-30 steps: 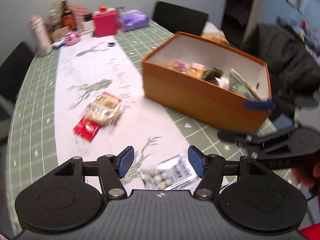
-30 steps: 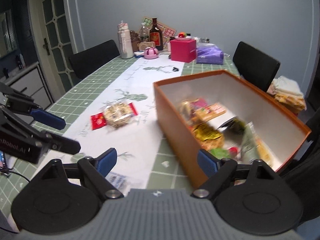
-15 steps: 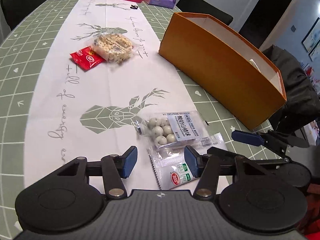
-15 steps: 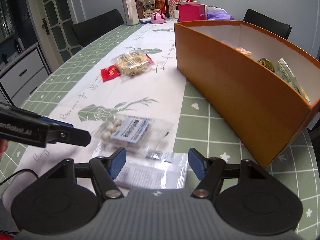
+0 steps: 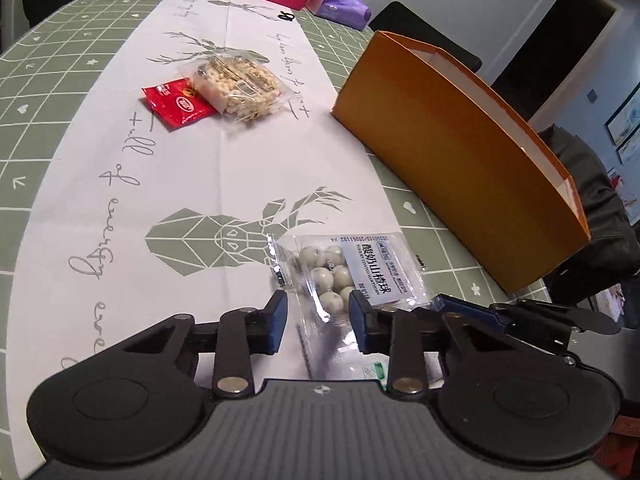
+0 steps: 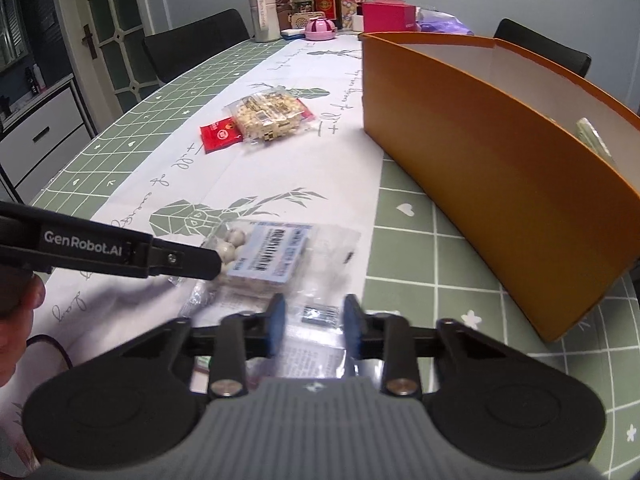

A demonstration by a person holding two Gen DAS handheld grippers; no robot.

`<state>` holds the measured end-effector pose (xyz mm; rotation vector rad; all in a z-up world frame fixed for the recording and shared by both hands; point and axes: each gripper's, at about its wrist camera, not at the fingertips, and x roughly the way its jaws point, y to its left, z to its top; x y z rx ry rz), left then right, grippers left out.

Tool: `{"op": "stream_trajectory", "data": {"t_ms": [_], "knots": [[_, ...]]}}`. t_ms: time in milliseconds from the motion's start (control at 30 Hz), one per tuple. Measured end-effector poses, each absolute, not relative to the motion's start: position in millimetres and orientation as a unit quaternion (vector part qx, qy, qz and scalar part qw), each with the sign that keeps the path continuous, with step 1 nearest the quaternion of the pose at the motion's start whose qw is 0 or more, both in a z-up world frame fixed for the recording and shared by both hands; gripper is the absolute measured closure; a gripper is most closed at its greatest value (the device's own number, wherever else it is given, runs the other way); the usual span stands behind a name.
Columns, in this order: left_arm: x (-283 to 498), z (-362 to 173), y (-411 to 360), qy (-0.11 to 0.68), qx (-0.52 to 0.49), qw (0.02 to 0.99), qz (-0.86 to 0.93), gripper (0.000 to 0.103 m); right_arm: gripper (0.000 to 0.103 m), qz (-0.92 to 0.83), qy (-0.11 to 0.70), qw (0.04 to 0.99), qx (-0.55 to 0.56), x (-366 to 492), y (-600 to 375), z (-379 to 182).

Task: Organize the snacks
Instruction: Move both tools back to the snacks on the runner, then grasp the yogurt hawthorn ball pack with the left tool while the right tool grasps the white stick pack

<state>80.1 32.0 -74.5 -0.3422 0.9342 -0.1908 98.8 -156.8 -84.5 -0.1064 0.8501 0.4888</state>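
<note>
A clear bag of white candy balls (image 5: 344, 270) lies on the white table runner, its near end between the open fingers of my left gripper (image 5: 318, 322). In the right wrist view the same bag (image 6: 264, 256) lies ahead, and a second clear packet with a barcode (image 6: 316, 320) lies under it, between the open fingers of my right gripper (image 6: 314, 328). An orange box (image 5: 460, 160) stands to the right; it also shows in the right wrist view (image 6: 504, 168). A puffed-rice snack bag (image 5: 236, 84) and a red packet (image 5: 178, 104) lie farther back on the runner.
Bottles, a pink box (image 6: 388, 16) and a purple bag stand at the far end of the green checked table (image 5: 48, 80). Black chairs (image 6: 196, 44) surround it. A dark coat hangs right of the orange box.
Both grippers have dropped low toward the table and moved in on the two clear packets. Both jaws have narrowed around the packets.
</note>
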Motion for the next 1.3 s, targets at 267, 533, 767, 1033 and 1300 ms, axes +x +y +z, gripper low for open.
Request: {"op": "stream_trajectory", "data": {"t_ms": [267, 533, 767, 1033, 1300], "knots": [[69.1, -68.6, 51.5, 0.464, -0.169, 0.867, -0.07, 0.086, 0.094, 0.247, 0.41, 0.875, -0.066, 105.6, -139.5, -84.1], [39.0, -64.2, 68.9, 0.496, -0.199, 0.844, -0.047, 0.088, 0.094, 0.285, 0.408, 0.863, -0.089, 106.4, -105.2, -87.0], [29.9, -62.2, 72.8, 0.48, -0.193, 0.854, -0.049, 0.077, 0.074, 0.276, 0.395, 0.871, -0.095, 100.0, -108.1, -80.7], [35.5, -46.7, 57.9, 0.408, -0.096, 0.906, -0.058, 0.03, 0.044, 0.239, 0.405, 0.879, -0.073, 86.5, -135.0, -77.1], [61.7, -64.6, 46.1, 0.402, -0.017, 0.912, -0.084, 0.028, 0.033, 0.224, 0.421, 0.876, -0.073, 72.2, -148.6, -82.5]]}}
